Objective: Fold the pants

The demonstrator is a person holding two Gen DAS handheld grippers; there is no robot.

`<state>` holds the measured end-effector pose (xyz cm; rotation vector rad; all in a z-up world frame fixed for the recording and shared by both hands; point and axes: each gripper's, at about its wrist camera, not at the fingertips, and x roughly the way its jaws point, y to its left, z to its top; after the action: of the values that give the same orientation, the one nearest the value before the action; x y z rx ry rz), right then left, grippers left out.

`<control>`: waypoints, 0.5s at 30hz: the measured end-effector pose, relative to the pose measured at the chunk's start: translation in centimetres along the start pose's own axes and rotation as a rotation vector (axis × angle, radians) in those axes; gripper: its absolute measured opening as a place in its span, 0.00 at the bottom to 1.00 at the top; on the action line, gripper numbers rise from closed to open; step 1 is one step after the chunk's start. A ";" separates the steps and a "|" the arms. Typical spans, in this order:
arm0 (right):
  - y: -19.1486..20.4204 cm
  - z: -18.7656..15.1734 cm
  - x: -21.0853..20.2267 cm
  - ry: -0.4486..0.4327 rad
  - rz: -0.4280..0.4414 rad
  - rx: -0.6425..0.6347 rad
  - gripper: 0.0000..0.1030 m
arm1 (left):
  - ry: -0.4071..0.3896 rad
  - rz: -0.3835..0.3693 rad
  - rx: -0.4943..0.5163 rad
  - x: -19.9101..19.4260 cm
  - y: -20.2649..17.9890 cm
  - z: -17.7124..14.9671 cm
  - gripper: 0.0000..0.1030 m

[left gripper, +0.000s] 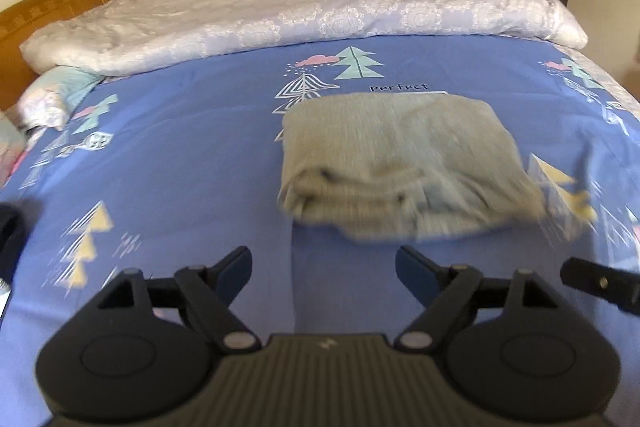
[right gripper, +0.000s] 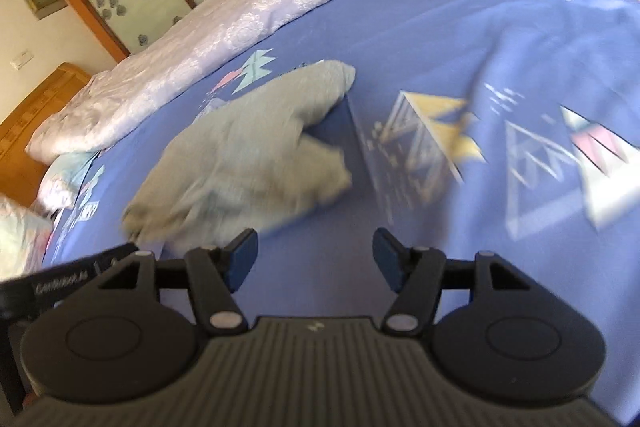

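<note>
A: Where were the pants?
B: The grey pants (left gripper: 404,163) lay folded into a thick bundle on the blue tree-print bed sheet (left gripper: 192,155), nearer than the rumpled white quilt (left gripper: 280,15) along the far side.
A: And the left hand-held gripper (left gripper: 323,269)?
B: Spread wide, holding nothing, just short of the bundle's near edge.
A: The right hand-held gripper (right gripper: 315,257)?
B: Also spread and empty, with the pants (right gripper: 244,151) ahead and to its left, blurred

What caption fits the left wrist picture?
Open left gripper hovers before folded grey pants on a blue bedsheet.
</note>
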<state>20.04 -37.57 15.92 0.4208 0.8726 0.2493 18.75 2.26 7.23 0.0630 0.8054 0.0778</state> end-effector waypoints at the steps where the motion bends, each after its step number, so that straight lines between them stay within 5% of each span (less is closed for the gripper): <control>1: 0.0 -1.1 -1.6 -0.011 0.004 -0.012 0.73 | -0.006 -0.003 -0.001 -1.4 0.1 -1.1 0.84; 5: 0.1 -4.8 -6.7 -0.054 -0.004 -0.061 0.86 | -0.016 0.008 0.008 -5.7 0.5 -4.6 0.88; 10: 2.1 -6.6 -8.2 -0.063 0.004 -0.131 1.00 | -0.052 0.029 0.013 -10.6 0.8 -8.3 1.00; 15: 3.3 -8.9 -9.9 -0.086 -0.026 -0.162 1.00 | -0.077 0.039 0.001 -13.7 0.9 -10.7 1.00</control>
<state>6.78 -36.09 19.15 0.2676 0.7669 0.2735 1.51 2.20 9.72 0.0824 0.7275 0.1114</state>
